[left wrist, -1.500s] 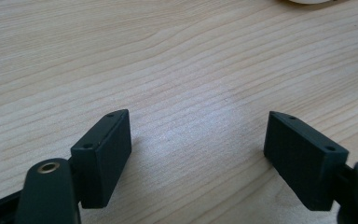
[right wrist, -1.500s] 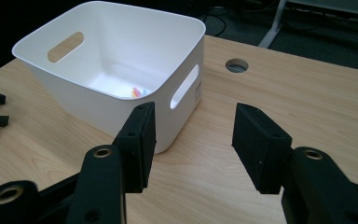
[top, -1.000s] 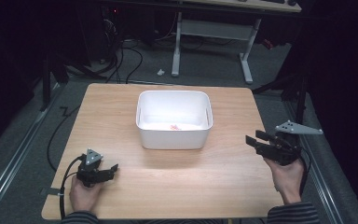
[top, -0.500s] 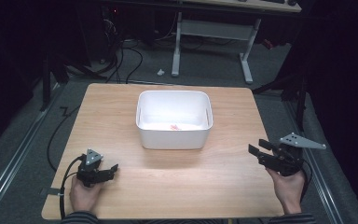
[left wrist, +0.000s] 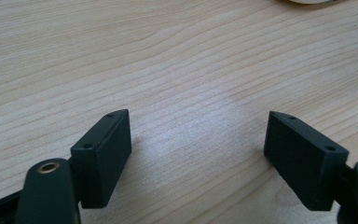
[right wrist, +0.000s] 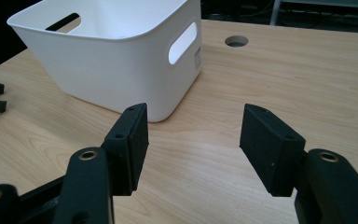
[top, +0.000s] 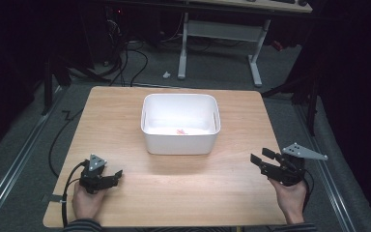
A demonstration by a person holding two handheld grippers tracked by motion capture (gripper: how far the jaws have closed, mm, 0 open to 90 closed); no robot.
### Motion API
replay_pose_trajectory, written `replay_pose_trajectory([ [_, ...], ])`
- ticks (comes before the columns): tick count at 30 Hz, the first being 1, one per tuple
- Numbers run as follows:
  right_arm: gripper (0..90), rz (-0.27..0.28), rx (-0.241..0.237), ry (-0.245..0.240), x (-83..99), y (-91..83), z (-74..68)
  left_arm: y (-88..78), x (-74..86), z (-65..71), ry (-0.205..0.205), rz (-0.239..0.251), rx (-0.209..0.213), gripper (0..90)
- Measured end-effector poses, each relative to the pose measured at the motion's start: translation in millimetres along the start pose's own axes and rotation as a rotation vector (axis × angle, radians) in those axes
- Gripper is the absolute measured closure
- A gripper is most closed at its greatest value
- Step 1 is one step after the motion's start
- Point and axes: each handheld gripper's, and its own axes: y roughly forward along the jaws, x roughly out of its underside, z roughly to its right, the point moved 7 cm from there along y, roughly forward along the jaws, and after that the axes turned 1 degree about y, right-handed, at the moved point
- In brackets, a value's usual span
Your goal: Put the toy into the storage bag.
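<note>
While both grippers rest low with nothing between them, left gripper (top: pixel 118 175) wide open, right gripper (top: pixel 261 158) jaws just opening; white bin (top: pixel 180 141) stands unobstructed mid-table (top: pixel 125 106), long axis crosswise.

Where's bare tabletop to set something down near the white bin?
The wooden table is bare in the wide strip between the white plastic bin and the near edge, bordered by the left tool and right tool. Narrower bare margins flank the bin. Nowhere is crowded.
</note>
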Motion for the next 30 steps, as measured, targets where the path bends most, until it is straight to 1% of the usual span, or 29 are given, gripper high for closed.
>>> replay_pose_trajectory([
  [10, 41.8, -0.016, -0.01, 0.013, 13.4, 13.8, -1.1, -0.1, 0.1, 0.0, 0.001, -0.001, 0.0, 23.4],
  [13, 40.4, -0.029, -0.012, 0.028, 18.7, 19.8, 0.0, -0.1, 0.1, 0.1, 0.0, -0.002, 0.001, 23.4],
  [23, 40.3, -0.05, -0.005, 0.041, 32.0, 36.0, 2.0, -0.1, 0.1, 0.0, 0.0, -0.001, 0.001, 23.4],
  [27, 40.4, -0.058, 0.008, 0.045, 37.6, 43.3, 4.1, -0.1, 0.1, -0.1, 0.001, -0.001, 0.001, 23.4],
  [28, 40.4, -0.061, 0.011, 0.038, 38.4, 44.4, 4.6, -0.2, 0.1, 0.1, 0.0, -0.002, 0.002, 23.4],
  [30, 40.4, -0.063, 0.011, 0.043, 40.5, 47.6, 4.6, -0.1, 0.1, 0.1, -0.001, -0.001, 0.001, 23.4],
])
